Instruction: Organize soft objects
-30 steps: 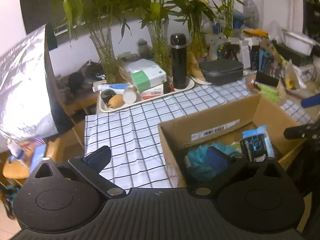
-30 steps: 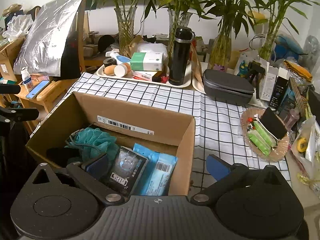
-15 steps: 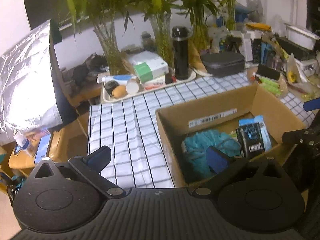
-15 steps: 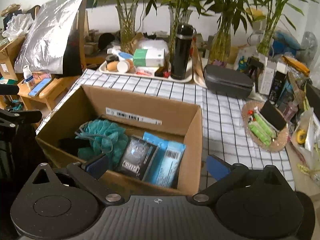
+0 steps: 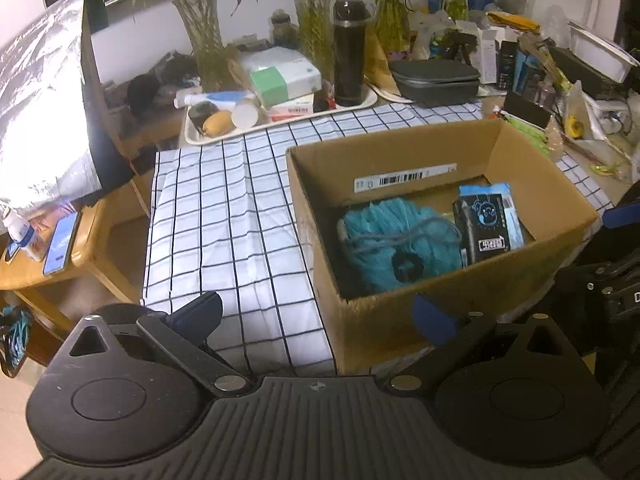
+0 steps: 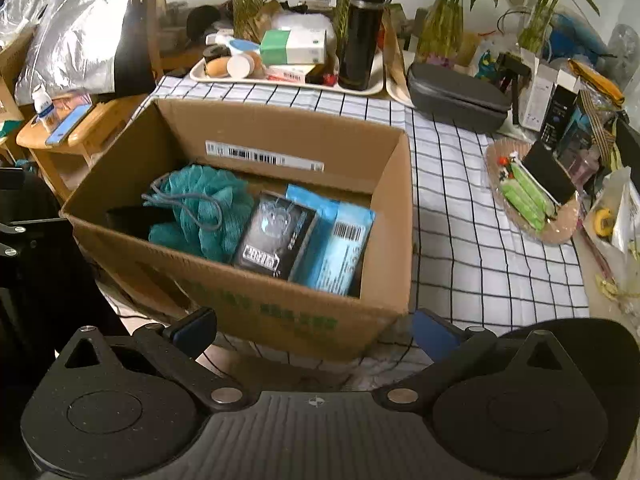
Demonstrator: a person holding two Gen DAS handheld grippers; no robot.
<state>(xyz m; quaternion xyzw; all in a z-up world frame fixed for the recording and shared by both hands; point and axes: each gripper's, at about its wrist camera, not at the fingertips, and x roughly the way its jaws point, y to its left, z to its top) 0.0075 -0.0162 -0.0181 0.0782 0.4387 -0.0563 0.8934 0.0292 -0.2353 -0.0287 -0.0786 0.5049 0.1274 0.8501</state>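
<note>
An open cardboard box (image 5: 400, 144) (image 6: 280, 124) stands on the checked tablecloth (image 5: 224, 216). Inside lie a teal mesh bath sponge (image 5: 396, 240) (image 6: 200, 208), a black packet (image 5: 486, 220) (image 6: 276, 236) and a light blue packet (image 6: 340, 244). My left gripper (image 5: 316, 318) is open and empty, in front of the box's near left corner. My right gripper (image 6: 314, 328) is open and empty, in front of the box's near wall.
A white tray (image 6: 288, 80) with a black flask (image 6: 362, 36), boxes and cups stands behind the box. A grey case (image 6: 456, 94) and a wicker plate (image 6: 532, 204) lie to the right. Plant vases line the back. A wooden side table (image 5: 60, 256) stands left.
Both grippers have drawn back and away from the box, which now shows farther off and whole. Both stay open and empty. The items in the box have not moved.
</note>
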